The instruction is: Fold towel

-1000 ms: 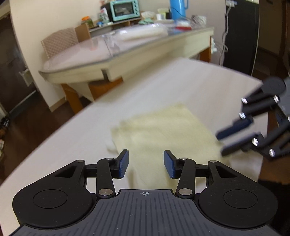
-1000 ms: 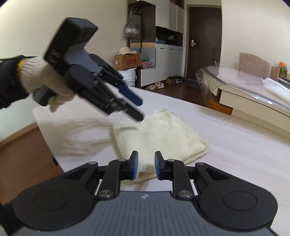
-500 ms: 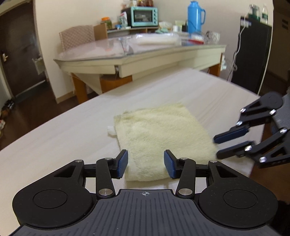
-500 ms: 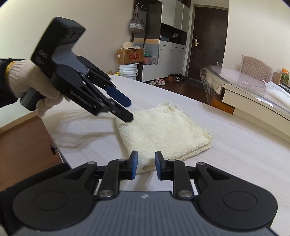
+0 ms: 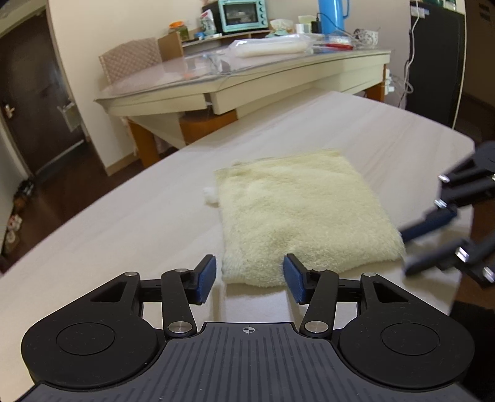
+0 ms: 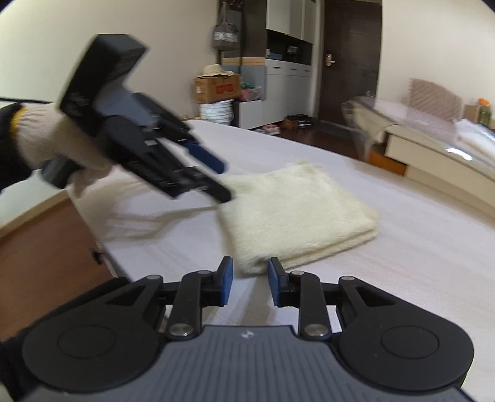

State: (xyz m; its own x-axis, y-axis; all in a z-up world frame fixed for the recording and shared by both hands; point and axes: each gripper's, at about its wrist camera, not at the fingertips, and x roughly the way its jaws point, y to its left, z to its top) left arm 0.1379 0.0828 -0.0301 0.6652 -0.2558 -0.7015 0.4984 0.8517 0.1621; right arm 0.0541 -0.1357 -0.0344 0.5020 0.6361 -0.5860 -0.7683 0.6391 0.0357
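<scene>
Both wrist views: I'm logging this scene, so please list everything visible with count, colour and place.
Folded terry towel: one, pale yellow, flat on the work table.
Work table: one, whitish wood-grain, under the towel.
Glass-topped side table: one, cream, behind.
Toaster oven: one, teal, far shelf.
Thermos jug: one, blue, beside the oven.
Cardboard box: one, brown, by the white cabinet.
Left gripper: black, blue pads, open.
Right gripper: same, open.
Gloved left hand: white glove.

I see a white table (image 5: 130,222). Beyond it at 12 o'clock, a glass-topped table (image 5: 247,77) carrying a teal oven (image 5: 243,14) and blue flask (image 5: 331,14). Cardboard box (image 6: 216,88) at 11 in right view.
</scene>
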